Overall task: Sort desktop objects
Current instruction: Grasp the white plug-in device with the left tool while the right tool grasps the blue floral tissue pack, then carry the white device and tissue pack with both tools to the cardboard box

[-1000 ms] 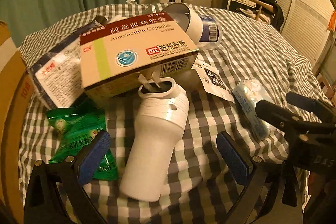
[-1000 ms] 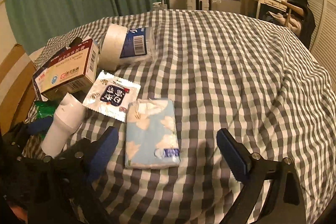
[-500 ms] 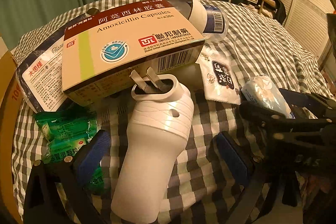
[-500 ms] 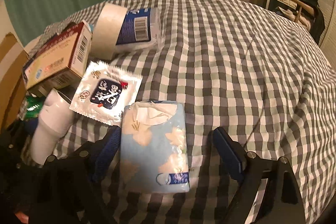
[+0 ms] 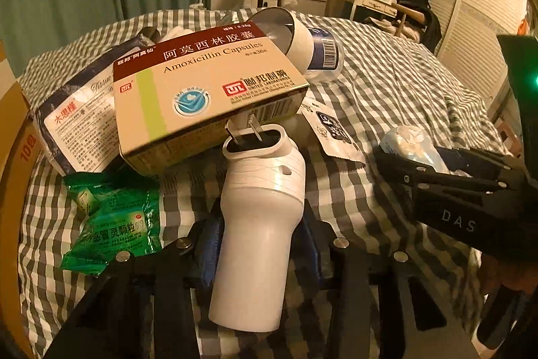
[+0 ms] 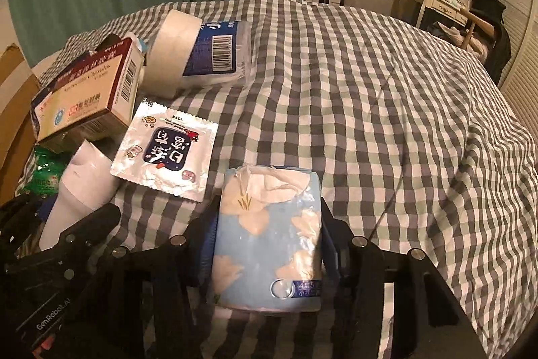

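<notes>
Across the bed: grey, green and white checked cloth (image 6: pixel 353 90) covers everything; its right half lies bare, my best open room for carrying things out.
Left edge: brown cardboard box wall (image 5: pixel 13 157) stands just beside the pile, so nothing can swing that way.
Medicine carton: cream and maroon amoxicillin capsule box (image 5: pixel 201 90) leans tilted on the heap, its lower edge touching or just over the plug prongs.
White charger: smooth white plastic plug-in body with two metal prongs (image 5: pixel 262 224) lies on the cloth, prongs toward the carton.
Left gripper (image 5: pixel 259 248): my blue pads have just been closing and now clamp the charger's narrow lower body.
Tissue pack: soft pale-blue flowered plastic pack of tissues (image 6: pixel 269 234) lies near the front edge.
Right gripper (image 6: pixel 269 244): my pads have just been closing and now squeeze the pack's two long sides.
Sachets: green foil medicine packet (image 5: pixel 114 217) sits just left of my left fingers; white and navy foil sachet (image 6: pixel 164 153) lies between the two grips.
Risk, left: lifting straight up, I judge the prongs may catch the carton and tip it.
Risk, right: the soft pack may buckle and slip.
Risk, both: my grippers work near each other and could knock together.
</notes>
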`<state>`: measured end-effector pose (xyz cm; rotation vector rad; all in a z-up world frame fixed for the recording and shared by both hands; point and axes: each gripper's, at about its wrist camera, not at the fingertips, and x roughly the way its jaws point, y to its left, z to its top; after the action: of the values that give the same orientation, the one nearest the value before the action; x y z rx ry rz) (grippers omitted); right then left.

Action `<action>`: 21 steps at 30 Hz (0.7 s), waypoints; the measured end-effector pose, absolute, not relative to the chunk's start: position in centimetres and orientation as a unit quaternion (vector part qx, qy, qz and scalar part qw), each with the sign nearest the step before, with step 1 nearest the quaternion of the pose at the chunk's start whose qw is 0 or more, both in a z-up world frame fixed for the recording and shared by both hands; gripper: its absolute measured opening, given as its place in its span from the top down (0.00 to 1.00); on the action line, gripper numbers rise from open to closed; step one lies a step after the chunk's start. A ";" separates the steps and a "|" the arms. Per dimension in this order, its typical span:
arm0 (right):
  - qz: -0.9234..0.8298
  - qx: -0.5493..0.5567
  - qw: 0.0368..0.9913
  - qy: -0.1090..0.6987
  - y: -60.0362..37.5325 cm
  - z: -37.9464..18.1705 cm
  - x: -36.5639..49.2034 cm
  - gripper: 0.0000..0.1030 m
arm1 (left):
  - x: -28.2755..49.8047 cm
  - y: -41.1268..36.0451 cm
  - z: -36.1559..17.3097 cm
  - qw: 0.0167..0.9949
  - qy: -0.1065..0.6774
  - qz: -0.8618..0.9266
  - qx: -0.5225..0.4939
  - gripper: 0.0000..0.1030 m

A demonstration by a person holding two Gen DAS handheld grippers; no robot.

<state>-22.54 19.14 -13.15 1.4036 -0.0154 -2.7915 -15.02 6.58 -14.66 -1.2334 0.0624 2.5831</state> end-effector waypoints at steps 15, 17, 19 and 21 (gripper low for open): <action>-0.907 0.418 0.018 -0.041 19.1 -8.2 -19.1 0.50 | -9.9 3.8 -8.8 0.154 -0.018 0.908 -0.390 0.60; -0.909 0.413 0.023 -0.041 18.5 -7.5 -18.6 0.50 | -9.4 3.4 -8.1 0.153 -0.022 0.909 -0.388 0.60; -0.911 0.411 0.027 -0.035 17.5 -7.0 -17.6 0.50 | -9.0 2.9 -7.3 0.151 -0.029 0.910 -0.386 0.60; -0.912 0.407 0.037 -0.035 16.9 -6.2 -16.6 0.50 | -8.5 2.6 -6.5 0.150 -0.033 0.911 -0.382 0.60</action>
<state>-16.55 16.85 -6.24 1.2492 -0.1072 -2.7995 -8.49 2.62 -6.53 -1.0982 -0.0945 2.6171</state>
